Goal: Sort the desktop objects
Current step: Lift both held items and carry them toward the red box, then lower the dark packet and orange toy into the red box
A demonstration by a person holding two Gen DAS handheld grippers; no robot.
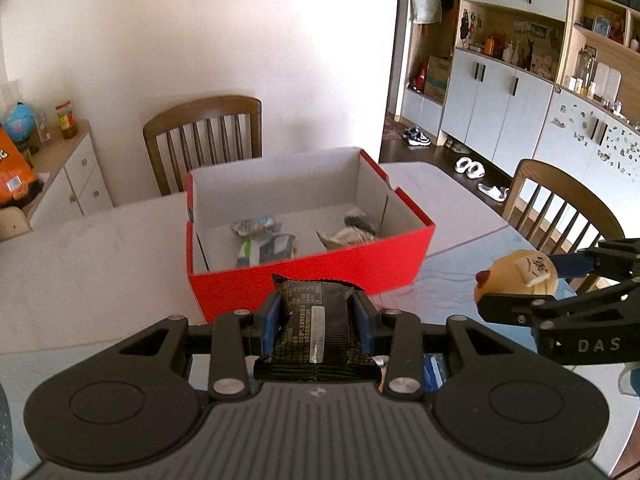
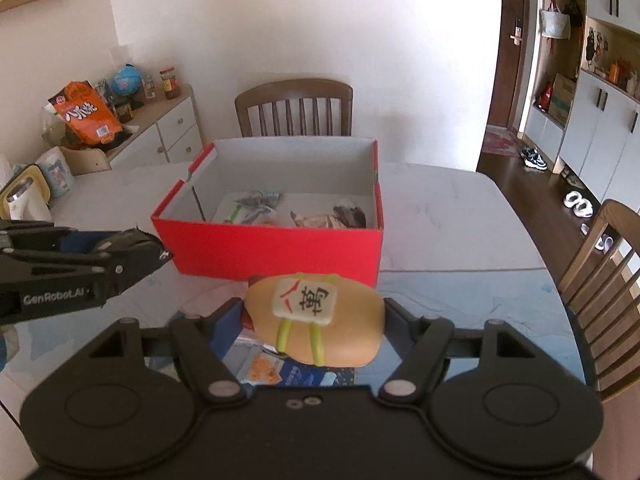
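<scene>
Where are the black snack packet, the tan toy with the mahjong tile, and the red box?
black snack packet (image 1: pixel 316 320): left wrist view, middle of the wrapper.
tan toy (image 2: pixel 356 328): right wrist view, body right of the tile.
red box (image 2: pixel 272 248): right wrist view, near outer wall.

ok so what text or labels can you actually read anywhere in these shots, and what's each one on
"DAS": black right hand-held gripper, side of its frame.
"GenRobot.AI": black left hand-held gripper, side of its frame.
"萬": white mahjong tile on the tan rounded toy.
Black snack packet: print too small.
Orange bag: blurred.
</scene>
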